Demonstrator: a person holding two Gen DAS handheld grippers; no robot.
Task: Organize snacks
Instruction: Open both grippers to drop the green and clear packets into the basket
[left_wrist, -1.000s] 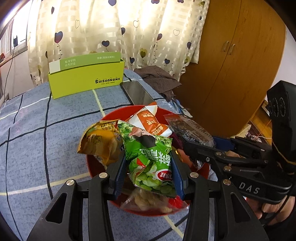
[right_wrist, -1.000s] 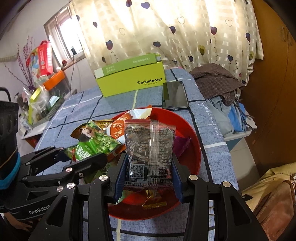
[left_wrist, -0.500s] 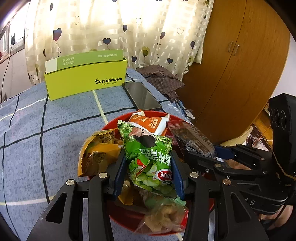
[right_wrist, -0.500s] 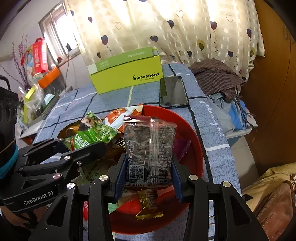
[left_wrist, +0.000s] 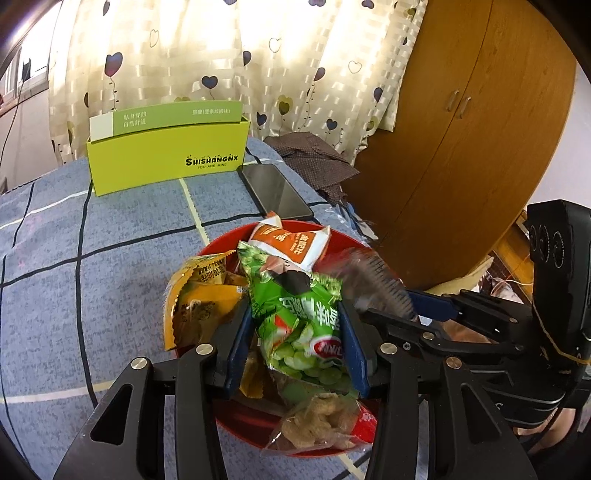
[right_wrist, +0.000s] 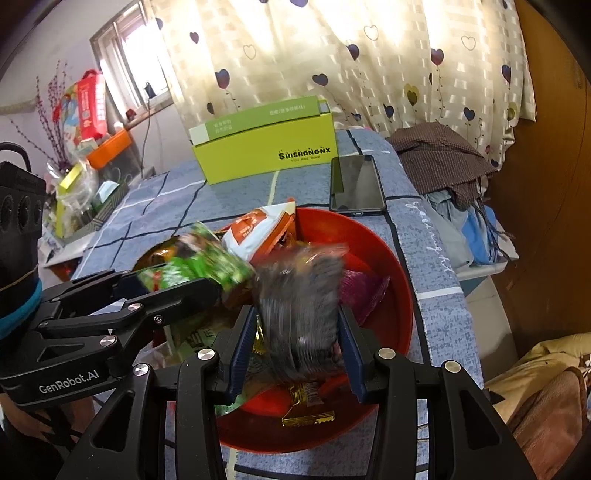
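Since a second ago both hands have kept over the red bowl (right_wrist: 391, 266) low in the middle of each frame, and each packet has stayed in its grip; what has changed is sharpness: the clear dark packet (right_wrist: 299, 306) in the right gripper (right_wrist: 299, 332) now smears with motion, where it hung crisp before, and its top leans toward the upper right; I judge it is being shaken or lifted free of the heap, so the sorting has only begun and most snacks remain in the bowl.

The left gripper (left_wrist: 297, 347) pinches the green pea packet (left_wrist: 299, 317) between its blue pads, at the centre of the left view; the right gripper's pads sit against the sides of the dark packet, centre of the right view.

Count, as far as shows: two grippers; one bowl; one green packet; one dark packet; one orange-and-white packet (left_wrist: 291, 243) at the bowl's far rim; one yellow packet (left_wrist: 199, 302) on its left edge; one purple packet (right_wrist: 364, 291); one clear bag of brown pieces (left_wrist: 321, 424) at the near rim; a gold wrapper (right_wrist: 308, 410) or two, hard to separate.

Upper middle stands one lime-green box (right_wrist: 266, 155), perhaps the destination; beside it one phone (right_wrist: 354, 184).
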